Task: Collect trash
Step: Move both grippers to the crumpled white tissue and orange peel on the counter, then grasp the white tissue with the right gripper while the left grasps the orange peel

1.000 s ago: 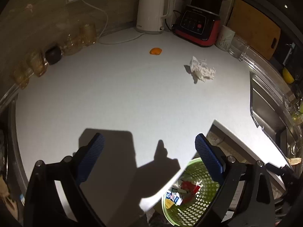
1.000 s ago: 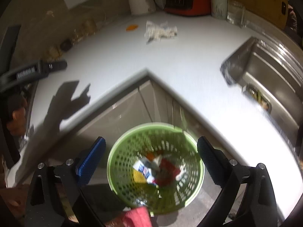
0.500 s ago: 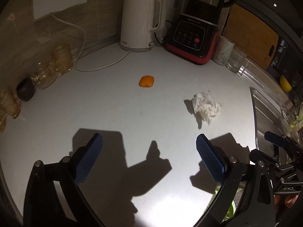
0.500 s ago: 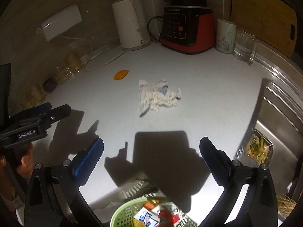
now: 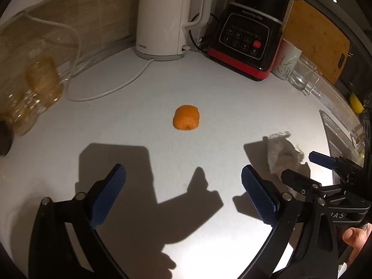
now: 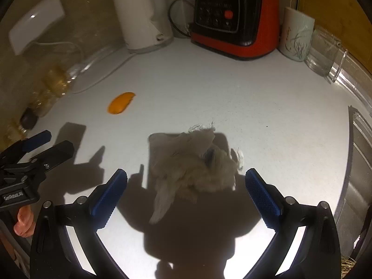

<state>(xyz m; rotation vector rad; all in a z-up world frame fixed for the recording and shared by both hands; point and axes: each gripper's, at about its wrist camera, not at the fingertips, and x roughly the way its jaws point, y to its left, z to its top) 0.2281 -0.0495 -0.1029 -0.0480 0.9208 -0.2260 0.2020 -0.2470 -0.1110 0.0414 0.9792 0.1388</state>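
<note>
An orange peel (image 5: pixel 186 121) lies on the white counter, ahead of my open, empty left gripper (image 5: pixel 183 183); it also shows in the right wrist view (image 6: pixel 121 106). A crumpled white tissue (image 6: pixel 195 162) lies just ahead of and between the jaws of my open, empty right gripper (image 6: pixel 186 184), in its shadow. The tissue also shows in the left wrist view (image 5: pixel 282 154), with the right gripper (image 5: pixel 302 169) beside it. The left gripper (image 6: pixel 39 145) shows at the left of the right wrist view. The trash basket is out of view.
A white kettle (image 5: pixel 167 18) with its cable, a black-and-red blender (image 5: pixel 246 39), a mug (image 6: pixel 296 38) and a glass (image 6: pixel 322 53) stand along the back. Glass jars (image 5: pixel 39 86) line the left wall. The sink (image 6: pixel 360 162) is at the right.
Both grippers moved forward over the counter, away from the green basket, which has left view. The peel and the tissue are now much closer. Both stay open.
</note>
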